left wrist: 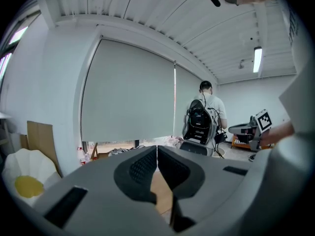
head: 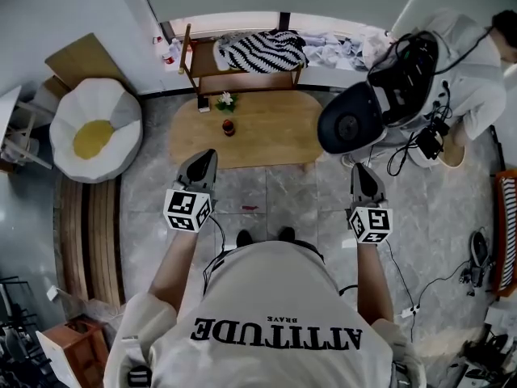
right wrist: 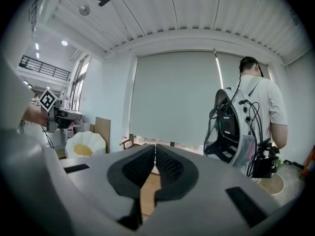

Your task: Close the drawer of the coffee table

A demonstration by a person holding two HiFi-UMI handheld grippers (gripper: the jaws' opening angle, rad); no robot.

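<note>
The coffee table [head: 266,140] is a light wooden oval on the tiled floor, straight ahead of my feet. No pulled-out drawer shows on it from above. A small plant [head: 225,101] and a dark red cup [head: 229,127] stand on its top. My left gripper [head: 206,156] hovers just short of the table's near left edge, shut and empty. My right gripper [head: 361,170] hangs off the table's near right corner, also shut and empty. In the left gripper view the pads [left wrist: 157,151] meet over a strip of tabletop [left wrist: 160,188]. In the right gripper view the pads [right wrist: 155,149] are likewise closed together.
A white flower-shaped beanbag [head: 95,132] sits at the left. Behind the table stands a wooden rack with a zebra-striped cushion [head: 262,51]. A person with a backpack rig [head: 420,63] stands at the right beside a round black seat [head: 349,122]. Cables [head: 404,160] trail on the floor.
</note>
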